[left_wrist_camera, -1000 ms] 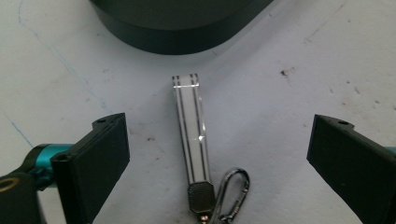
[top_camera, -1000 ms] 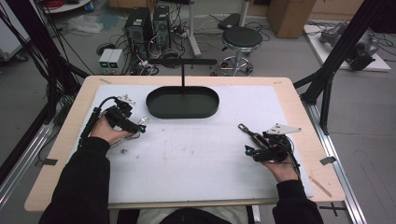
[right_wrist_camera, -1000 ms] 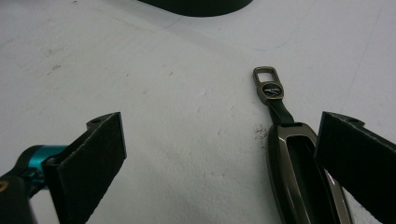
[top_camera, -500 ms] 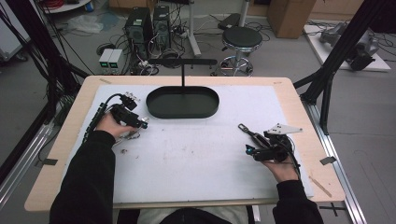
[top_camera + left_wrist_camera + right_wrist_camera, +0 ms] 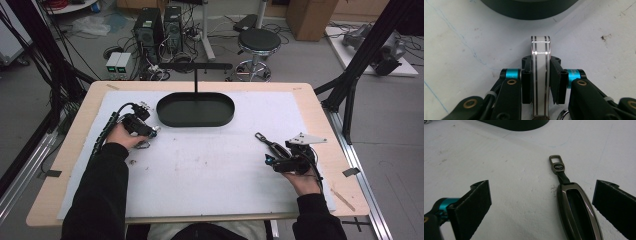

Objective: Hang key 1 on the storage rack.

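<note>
My left gripper (image 5: 540, 82) is shut on a slim white key fob (image 5: 540, 62) with two dark stripes, held edge-up just above the white mat; a metal ring (image 5: 564, 115) hangs from its near end. In the high view this gripper (image 5: 145, 129) sits just left of the black oval tray (image 5: 195, 110). My right gripper (image 5: 544, 195) is open low over the mat, and a dark metallic key fob (image 5: 576, 210) with a strap and buckle lies between its jaws, close to the right pad (image 5: 614, 205). From above, that fob (image 5: 267, 142) points away from the right gripper (image 5: 274, 157).
The tray's dark rim (image 5: 529, 11) is right ahead of the left jaws and further off in the right gripper view (image 5: 516, 125). A black stand with a crossbar (image 5: 196, 67) rises behind the tray. White mat (image 5: 210, 170) lies between the hands.
The left hand has shifted a little to the right toward the tray with the white fob in its jaws. The right gripper and the dark fob have stayed put.
</note>
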